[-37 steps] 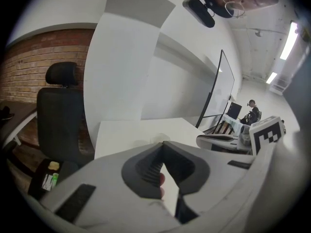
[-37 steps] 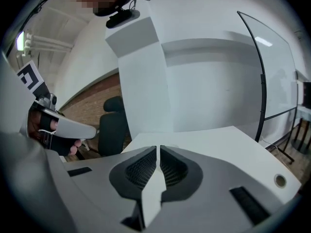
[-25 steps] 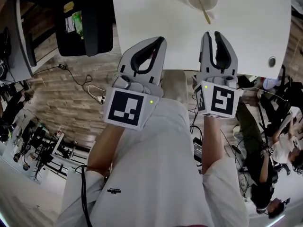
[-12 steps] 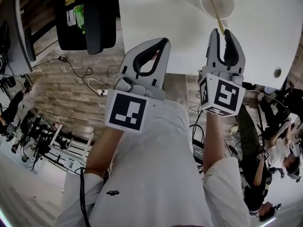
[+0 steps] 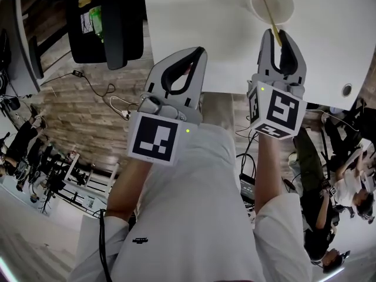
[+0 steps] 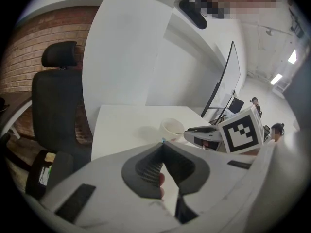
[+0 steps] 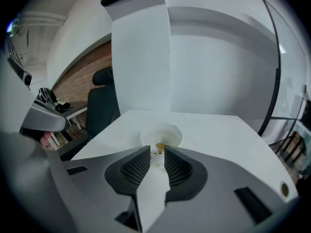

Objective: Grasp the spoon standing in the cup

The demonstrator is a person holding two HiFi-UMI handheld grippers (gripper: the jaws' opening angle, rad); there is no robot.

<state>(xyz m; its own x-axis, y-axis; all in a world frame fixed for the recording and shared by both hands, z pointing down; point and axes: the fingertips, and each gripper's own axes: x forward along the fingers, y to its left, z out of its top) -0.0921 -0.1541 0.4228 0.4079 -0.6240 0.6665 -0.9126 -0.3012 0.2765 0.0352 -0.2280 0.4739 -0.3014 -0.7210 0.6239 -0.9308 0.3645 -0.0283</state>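
Spoon [image 5: 265, 9] in cup [image 5: 283, 4], handle tip at right tool [image 7: 156, 150], jaws narrowly parted, left tool [image 6: 163, 144] closed, empty

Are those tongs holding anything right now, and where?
Nothing is held yet. The right tongs are open, the end of the spoon just at their tips; the left tongs are shut, empty.

Bright, even light from ceiling strip lamps [image 6: 292, 56]; plain white tabletop [image 5: 211, 34] nearly washed out; strong fisheye warp, black vignette corners.
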